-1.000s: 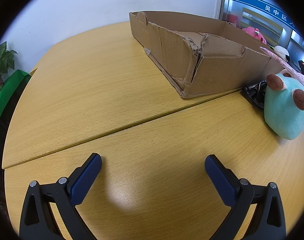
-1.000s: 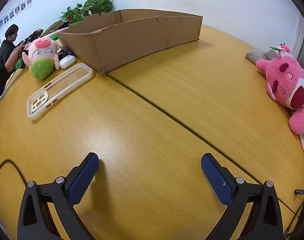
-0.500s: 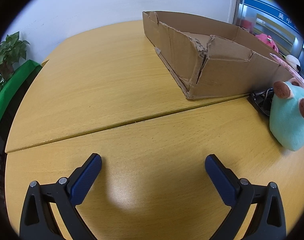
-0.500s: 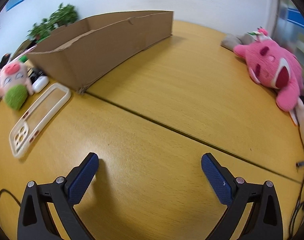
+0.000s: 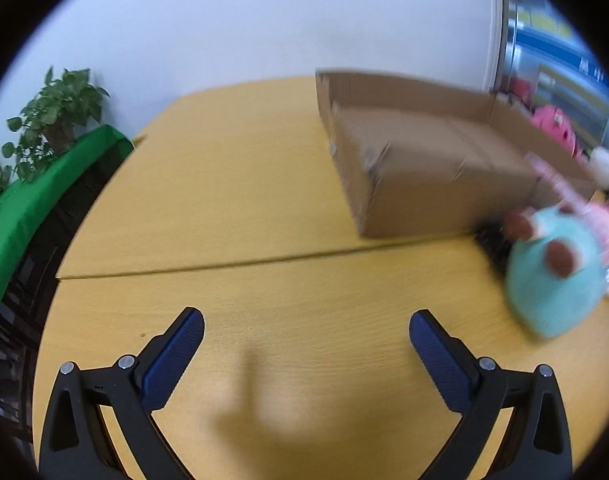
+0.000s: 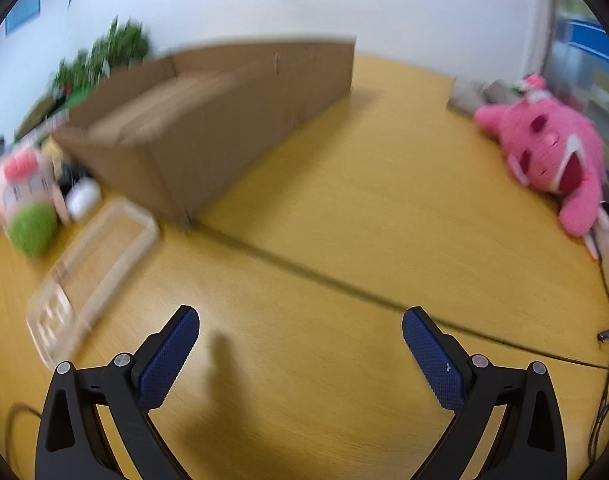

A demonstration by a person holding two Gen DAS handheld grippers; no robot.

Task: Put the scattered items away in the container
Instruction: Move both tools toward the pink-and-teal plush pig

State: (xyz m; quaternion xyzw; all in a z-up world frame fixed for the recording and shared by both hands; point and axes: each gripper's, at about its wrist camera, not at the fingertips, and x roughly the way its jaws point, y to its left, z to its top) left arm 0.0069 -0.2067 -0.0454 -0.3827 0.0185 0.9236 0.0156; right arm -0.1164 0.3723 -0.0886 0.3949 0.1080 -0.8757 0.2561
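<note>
An open cardboard box (image 5: 420,168) stands on the yellow wooden table (image 5: 232,200); it also shows in the right wrist view (image 6: 208,120). A teal plush with brown ears (image 5: 552,276) lies right of my left gripper (image 5: 306,336), which is open and empty above bare table. My right gripper (image 6: 300,332) is open and empty. In the right wrist view a clear phone case (image 6: 92,272) lies at the left, a pink-and-green pig plush (image 6: 24,204) and a small white item (image 6: 82,198) beyond it, and a pink bear plush (image 6: 552,156) at the far right.
A black object (image 5: 492,244) lies between the box and the teal plush. A potted plant (image 5: 52,120) and green chair back (image 5: 44,200) stand past the table's left edge. Cables (image 6: 608,336) run along the right edge. Both views are motion-blurred.
Both grippers have risen and tilted up, so the wall fills more of each view. The box and plush toys sit lower in frame. Both grippers stay open and empty.
</note>
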